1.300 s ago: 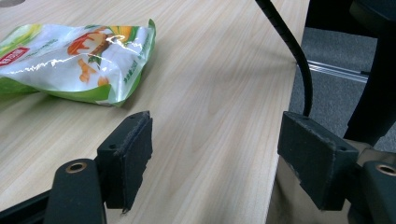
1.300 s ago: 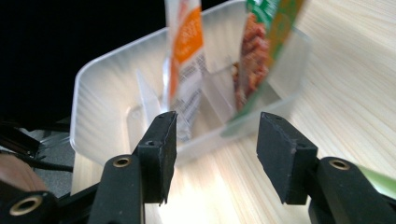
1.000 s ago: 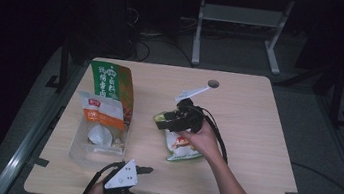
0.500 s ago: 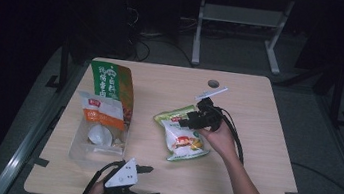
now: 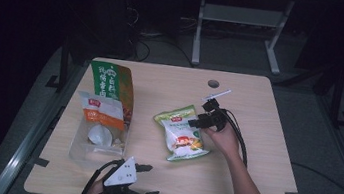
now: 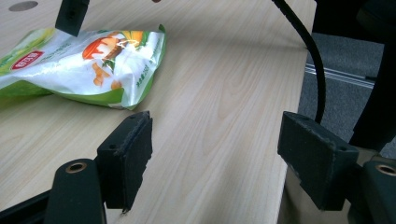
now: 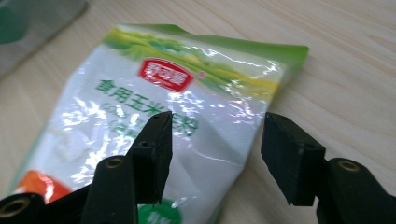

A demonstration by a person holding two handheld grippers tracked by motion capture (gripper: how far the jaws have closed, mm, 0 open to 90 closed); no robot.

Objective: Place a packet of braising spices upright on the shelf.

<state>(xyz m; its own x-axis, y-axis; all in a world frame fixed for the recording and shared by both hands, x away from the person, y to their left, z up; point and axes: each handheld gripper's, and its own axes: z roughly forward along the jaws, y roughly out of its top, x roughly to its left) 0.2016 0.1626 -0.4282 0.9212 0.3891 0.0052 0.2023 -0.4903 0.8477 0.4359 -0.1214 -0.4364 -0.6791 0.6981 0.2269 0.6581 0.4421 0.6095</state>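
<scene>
Green "食用玉米" under a red logo on the white-and-green pouch (image 7: 177, 121)

A white pouch (image 5: 183, 133) with green borders and a red logo lies right of a green-and-orange bag (image 5: 110, 88) on the pale wood-grain table (image 5: 263, 154).

The right gripper (image 5: 196, 122) hangs low just above the snack bag (image 5: 181, 132), its jaws apart with nothing between them. The left gripper (image 5: 145, 180) sits well apart from that bag, jaws wide and empty.
</scene>
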